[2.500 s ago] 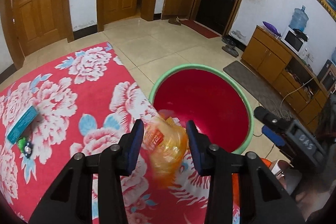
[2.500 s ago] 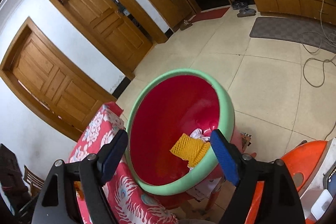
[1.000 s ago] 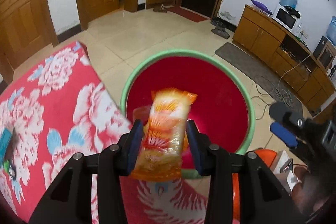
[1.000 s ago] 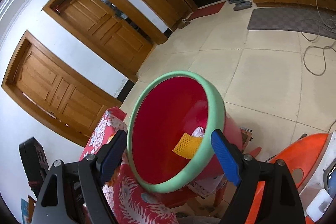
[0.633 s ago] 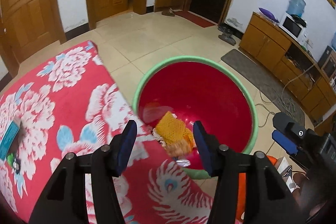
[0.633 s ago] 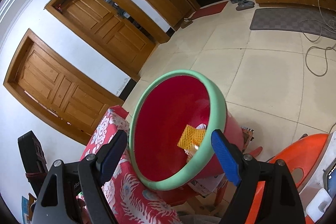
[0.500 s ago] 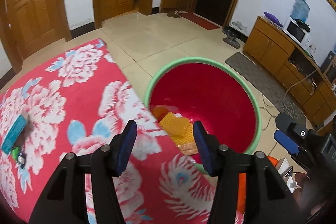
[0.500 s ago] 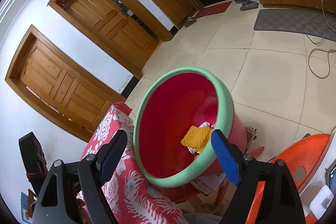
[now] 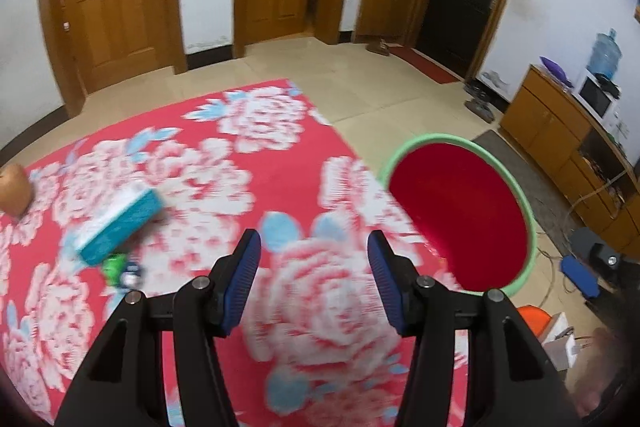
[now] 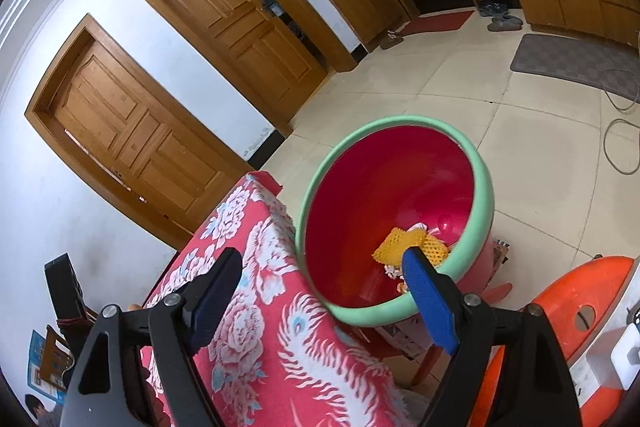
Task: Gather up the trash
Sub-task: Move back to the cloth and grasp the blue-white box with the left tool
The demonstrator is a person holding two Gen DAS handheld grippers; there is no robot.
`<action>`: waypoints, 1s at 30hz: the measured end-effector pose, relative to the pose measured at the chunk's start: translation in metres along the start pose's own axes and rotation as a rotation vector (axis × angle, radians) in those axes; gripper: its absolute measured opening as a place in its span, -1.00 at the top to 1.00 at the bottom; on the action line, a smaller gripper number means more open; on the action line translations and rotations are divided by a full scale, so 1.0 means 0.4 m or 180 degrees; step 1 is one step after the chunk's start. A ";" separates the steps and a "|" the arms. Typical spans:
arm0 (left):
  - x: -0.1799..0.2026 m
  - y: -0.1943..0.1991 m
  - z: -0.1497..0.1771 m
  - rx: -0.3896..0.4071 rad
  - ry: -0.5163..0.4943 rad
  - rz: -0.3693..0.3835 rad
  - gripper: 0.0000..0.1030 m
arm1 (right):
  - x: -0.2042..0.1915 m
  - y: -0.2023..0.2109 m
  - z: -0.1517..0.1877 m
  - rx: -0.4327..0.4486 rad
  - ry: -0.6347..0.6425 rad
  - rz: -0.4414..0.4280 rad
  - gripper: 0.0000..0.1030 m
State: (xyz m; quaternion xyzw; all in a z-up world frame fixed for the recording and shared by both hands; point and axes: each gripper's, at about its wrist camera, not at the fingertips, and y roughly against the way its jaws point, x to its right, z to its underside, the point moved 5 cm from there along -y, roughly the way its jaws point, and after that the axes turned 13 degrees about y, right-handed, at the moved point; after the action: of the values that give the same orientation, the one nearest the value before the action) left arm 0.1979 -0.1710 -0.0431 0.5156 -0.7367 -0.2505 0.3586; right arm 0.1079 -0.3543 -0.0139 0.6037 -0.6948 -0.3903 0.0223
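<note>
We look down past the left gripper [image 9: 314,273] — its blue pads stand apart with nothing between them — onto a red floral tablecloth [image 9: 280,163]. To the left lie a teal box [image 9: 120,223] and, just beside it, a small green item [image 9: 116,265], blurred. At the cloth's right edge sits the red basin [image 9: 460,211] with a green rim. A brown object [image 9: 14,191] rests far left.

Even, bright indoor light is seen throughout, the floral cloth [image 9: 280,187] is smeared by motion blur in the left view, and fisheye edges are bent and vignetted.
</note>
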 end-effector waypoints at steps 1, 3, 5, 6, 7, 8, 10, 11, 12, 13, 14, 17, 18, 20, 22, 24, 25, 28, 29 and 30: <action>-0.021 0.004 -0.004 0.0018 0.0020 -0.0041 -0.08 | -0.004 -0.001 -0.001 -0.0003 0.0013 0.0000 -0.64; -0.062 0.011 -0.015 0.0039 0.0031 -0.0129 -0.08 | -0.017 -0.006 0.002 -0.0030 0.0039 -0.0011 -0.64; -0.099 0.013 -0.028 0.0045 0.0015 -0.0224 -0.08 | -0.029 -0.009 0.008 -0.0059 0.0057 -0.0029 -0.64; -0.120 0.012 -0.035 0.0033 0.0011 -0.0267 -0.08 | -0.035 -0.012 0.011 -0.0071 0.0063 -0.0028 -0.64; -0.139 0.012 -0.042 0.0022 0.0017 -0.0304 -0.08 | -0.039 -0.014 0.013 -0.0082 0.0067 -0.0023 -0.64; -0.156 0.012 -0.048 0.0013 0.0030 -0.0334 -0.08 | -0.043 -0.018 0.015 -0.0094 0.0071 -0.0017 -0.64; -0.192 0.011 -0.063 0.0007 0.0060 -0.0378 -0.08 | -0.051 -0.022 0.019 -0.0105 0.0084 -0.0016 -0.64; -0.209 0.011 -0.070 0.0004 0.0070 -0.0389 -0.08 | -0.056 -0.024 0.019 -0.0108 0.0095 -0.0009 -0.64; -0.223 0.010 -0.077 0.0007 0.0081 -0.0393 -0.08 | -0.060 -0.024 0.020 -0.0111 0.0104 -0.0004 -0.64; -0.241 0.008 -0.086 0.0012 0.0101 -0.0391 -0.09 | -0.064 -0.025 0.021 -0.0116 0.0112 0.0003 -0.64; -0.253 0.005 -0.092 0.0000 0.0111 -0.0368 -0.15 | -0.069 -0.025 0.024 -0.0122 0.0119 0.0009 -0.64; -0.289 -0.011 -0.103 -0.0036 0.0103 -0.0354 -0.29 | -0.075 -0.028 0.026 -0.0148 0.0152 0.0035 -0.64; -0.302 -0.019 -0.106 -0.0044 0.0084 -0.0390 -0.29 | -0.077 -0.030 0.027 -0.0157 0.0163 0.0048 -0.64; -0.323 -0.036 -0.110 -0.0075 0.0062 -0.0462 -0.29 | -0.079 -0.034 0.031 -0.0171 0.0172 0.0069 -0.64; -0.348 -0.056 -0.113 -0.0119 0.0090 -0.0505 -0.29 | -0.083 -0.041 0.032 -0.0190 0.0186 0.0087 -0.64; -0.373 -0.080 -0.115 -0.0174 0.0137 -0.0511 -0.30 | -0.087 -0.050 0.035 -0.0218 0.0207 0.0105 -0.64; -0.381 -0.089 -0.115 -0.0204 0.0157 -0.0485 -0.30 | -0.090 -0.053 0.038 -0.0229 0.0214 0.0108 -0.64; -0.403 -0.119 -0.112 -0.0301 0.0232 -0.0385 -0.30 | -0.093 -0.065 0.042 -0.0261 0.0227 0.0122 -0.64; -0.408 -0.128 -0.109 -0.0323 0.0247 -0.0380 -0.30 | -0.092 -0.069 0.042 -0.0267 0.0225 0.0125 -0.64; -0.413 -0.138 -0.108 -0.0344 0.0255 -0.0386 -0.30 | -0.091 -0.071 0.043 -0.0270 0.0222 0.0130 -0.64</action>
State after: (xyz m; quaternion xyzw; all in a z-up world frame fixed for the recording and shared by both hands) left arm 0.2986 -0.0346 -0.1018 0.5487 -0.6746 -0.2903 0.3993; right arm 0.1323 -0.3136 -0.0258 0.6011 -0.6886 -0.3976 0.0800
